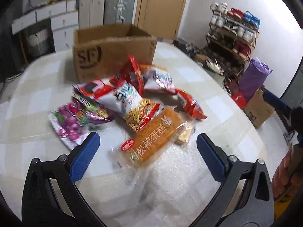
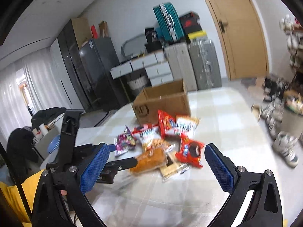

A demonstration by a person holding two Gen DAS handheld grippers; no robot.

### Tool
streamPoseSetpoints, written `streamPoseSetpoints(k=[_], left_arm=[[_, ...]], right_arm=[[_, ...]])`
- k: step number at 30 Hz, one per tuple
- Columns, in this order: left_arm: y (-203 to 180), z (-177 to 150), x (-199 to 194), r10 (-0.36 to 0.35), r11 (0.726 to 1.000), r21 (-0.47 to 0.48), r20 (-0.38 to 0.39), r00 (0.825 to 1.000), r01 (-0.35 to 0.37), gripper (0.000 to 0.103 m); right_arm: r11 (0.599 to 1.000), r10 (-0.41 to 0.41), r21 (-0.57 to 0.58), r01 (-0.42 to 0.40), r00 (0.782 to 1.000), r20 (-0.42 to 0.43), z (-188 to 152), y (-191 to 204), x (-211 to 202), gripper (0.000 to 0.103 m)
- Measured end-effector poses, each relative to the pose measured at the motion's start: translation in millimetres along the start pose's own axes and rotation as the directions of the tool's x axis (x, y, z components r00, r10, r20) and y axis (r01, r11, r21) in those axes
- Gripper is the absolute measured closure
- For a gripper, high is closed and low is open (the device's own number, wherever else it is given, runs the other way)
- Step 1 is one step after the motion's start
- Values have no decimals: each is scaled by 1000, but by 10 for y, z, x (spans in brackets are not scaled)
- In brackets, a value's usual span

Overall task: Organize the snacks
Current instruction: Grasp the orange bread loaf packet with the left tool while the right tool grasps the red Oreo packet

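From the left wrist view, the left gripper [image 1: 147, 147] stood wide, holding nothing, its blue pads either side of the near end of the orange cake packet [image 1: 153, 141]. That packet lay straight ahead and just below the jaws, its long axis running away from the camera and slanting to the right, toward the rest of the heap. So the jaws already straddled its width, and I judged a short push forward and down would seat it. Behind it lay the noodle-snack bag [image 1: 132, 106], a purple candy bag [image 1: 72, 123] to the left, and red packets to the right, one of them the red biscuit pack [image 1: 191, 106]. Beyond the heap stood one open cardboard box [image 1: 113, 51] on the checked tabletop [image 1: 217, 124]. I counted about eight packets in the pile; blur and overlap made the count uncertain.

From the right wrist view, the right gripper [image 2: 157, 162] was likewise spread wide and empty, but it sat higher and farther back from the heap. The left gripper [image 2: 121, 164] showed at lower left, its dark finger reaching in to touch or nearly touch the orange cake packet [image 2: 149, 158]; blur hid which. The red biscuit pack [image 2: 191, 151] lay nearest the right gripper, ahead and slightly right. The cardboard box [image 2: 164, 100] stood behind the pile, one only, open at the top. The left was plainly the nearer to the cake packet.
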State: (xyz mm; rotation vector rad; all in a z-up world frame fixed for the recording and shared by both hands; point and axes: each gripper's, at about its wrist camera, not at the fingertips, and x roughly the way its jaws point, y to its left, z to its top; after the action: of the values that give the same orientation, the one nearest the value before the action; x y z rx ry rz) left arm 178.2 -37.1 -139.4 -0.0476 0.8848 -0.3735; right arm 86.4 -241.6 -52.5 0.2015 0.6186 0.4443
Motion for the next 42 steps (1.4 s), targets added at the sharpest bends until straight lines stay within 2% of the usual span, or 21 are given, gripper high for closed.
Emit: streamPoseSetpoints(k=[5, 8, 11, 12, 15, 18, 26, 35, 40, 42], left_arm=[[110, 59, 406, -44, 999, -25, -53, 998, 43, 2], [155, 87, 615, -71, 997, -26, -71, 995, 69, 6], [176, 93, 825, -112, 994, -29, -111, 988, 109, 23], [176, 101, 870, -122, 992, -28, -113, 986, 119, 34], [147, 140, 959, -151, 988, -3, -114, 982, 152, 57], [153, 151, 1017, -186, 982, 2, -107, 977, 188, 66], [218, 150, 1002, -202, 979, -23, -92, 975, 201, 68], [239, -27, 615, -220, 975, -44, -48, 974, 218, 68], [258, -126, 439, -229, 973, -43, -34, 973, 227, 68], [280, -174, 382, -230, 973, -45, -30, 973, 228, 68]], right_arm=[[1000, 12, 23, -11, 999, -36, -18, -144, 225, 0], [999, 19, 50, -17, 998, -53, -52, -249, 343, 1], [995, 40, 89, -33, 996, -86, -88, -328, 489, 1], [995, 44, 96, -35, 995, -92, -93, -345, 510, 1], [994, 41, 106, -29, 993, -107, -117, -389, 599, 0], [993, 45, 117, -31, 992, -119, -146, -424, 669, 1], [986, 33, 164, -6, 987, -160, -180, -534, 798, 1], [984, 16, 175, 24, 974, -225, -36, -639, 1083, 1], [967, 55, 254, 16, 961, -271, -3, -822, 1345, 1], [957, 68, 288, 16, 958, -280, 4, -897, 1428, 4]])
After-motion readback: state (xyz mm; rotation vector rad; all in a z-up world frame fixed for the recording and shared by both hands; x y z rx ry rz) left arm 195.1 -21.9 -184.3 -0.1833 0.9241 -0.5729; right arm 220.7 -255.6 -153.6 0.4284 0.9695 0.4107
